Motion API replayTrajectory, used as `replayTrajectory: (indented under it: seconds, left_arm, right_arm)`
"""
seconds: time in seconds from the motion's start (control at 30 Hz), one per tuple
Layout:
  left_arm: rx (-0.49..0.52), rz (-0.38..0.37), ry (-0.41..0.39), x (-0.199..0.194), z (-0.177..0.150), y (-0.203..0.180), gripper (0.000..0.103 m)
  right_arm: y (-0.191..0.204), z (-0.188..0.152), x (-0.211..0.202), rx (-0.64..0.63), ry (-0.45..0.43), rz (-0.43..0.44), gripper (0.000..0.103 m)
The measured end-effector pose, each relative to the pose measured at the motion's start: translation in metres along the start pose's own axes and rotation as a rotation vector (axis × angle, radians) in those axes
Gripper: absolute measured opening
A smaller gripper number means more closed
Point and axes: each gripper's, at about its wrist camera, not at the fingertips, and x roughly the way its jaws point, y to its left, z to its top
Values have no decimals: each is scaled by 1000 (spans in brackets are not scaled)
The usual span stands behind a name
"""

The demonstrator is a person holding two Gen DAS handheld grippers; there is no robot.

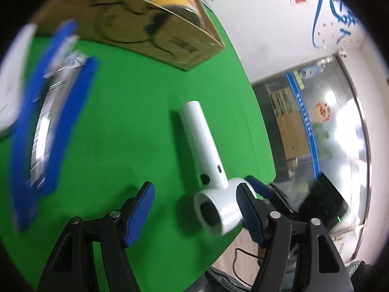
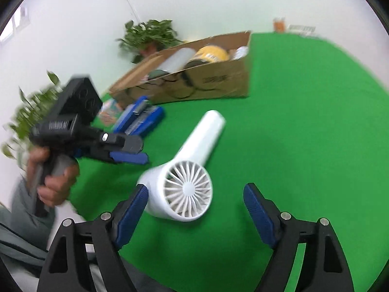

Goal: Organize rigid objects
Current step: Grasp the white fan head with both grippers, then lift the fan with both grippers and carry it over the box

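White hair dryer (image 2: pixel 187 168) lies flat, handle toward box (image 2: pixel 194 77).

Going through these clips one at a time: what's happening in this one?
A person holds tongs in each hand over a green table, sorting things into a cardboard box that already holds a yellow item and a white cylinder. A white hair dryer lies on the cloth between both tongs. The right tongs stand open with the dryer's round head just beyond the pads; the left tongs are open beside its nozzle. Neither grips it. A blue stapler lies near the box.
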Motion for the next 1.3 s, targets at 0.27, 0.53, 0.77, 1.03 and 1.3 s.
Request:
replayTrajectory:
  seconds: [0.27,0.53,0.77,1.03,1.3]
  left_arm:
    - [-11,-20,98,43,27,-17,68]
    - [-19,7,132,55,31,-18,48]
    - [-35,38,129,47,23,-11,33]
    - [14,88,87,29,21,-27,32]
    - [151,133,-189,-92,31,-82,31]
  right_arm:
    - [45,3,8,15,-3,-152,79]
    - [52,1,36,111,66,-170,61]
    - [59,3,45,112,55,-186,61]
    - [64,-3,34,103,30,-181,59]
    - [114,53,-5,-50,-172,-148,59]
